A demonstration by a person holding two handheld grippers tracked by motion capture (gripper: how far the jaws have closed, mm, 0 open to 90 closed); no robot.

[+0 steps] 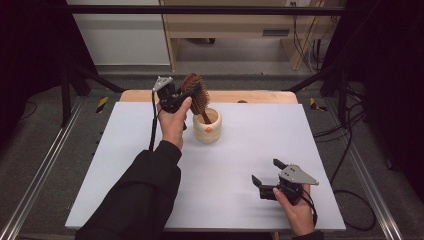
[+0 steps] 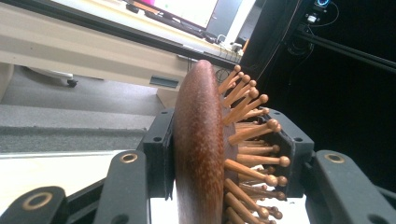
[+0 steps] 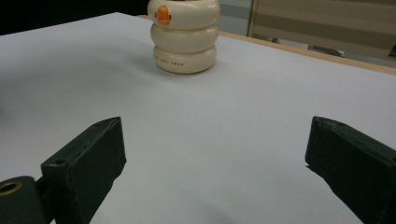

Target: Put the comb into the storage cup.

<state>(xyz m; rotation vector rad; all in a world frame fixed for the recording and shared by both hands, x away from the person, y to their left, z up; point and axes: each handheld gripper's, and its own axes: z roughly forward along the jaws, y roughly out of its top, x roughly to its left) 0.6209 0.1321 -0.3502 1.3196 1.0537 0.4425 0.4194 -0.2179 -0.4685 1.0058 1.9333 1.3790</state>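
Note:
A brown wooden hairbrush (image 1: 194, 94) stands tilted with its handle down inside a cream ribbed cup (image 1: 207, 127) near the table's far middle. My left gripper (image 1: 187, 97) is shut on the brush head; in the left gripper view the dark wooden back (image 2: 198, 154) and its wooden pins (image 2: 250, 140) sit clamped between the two black jaws. Near the front right, my right gripper (image 1: 268, 172) rests low over the white tabletop (image 1: 235, 165), open, with nothing between its jaws. The right gripper view looks across the table at the cup (image 3: 184, 35), which carries an orange mark.
The white board covers a wooden table whose far edge (image 1: 260, 96) shows behind the cup. Black frame bars (image 1: 200, 10) and cables (image 1: 345, 150) ring the table. A sleeved forearm (image 1: 145, 195) crosses the front left.

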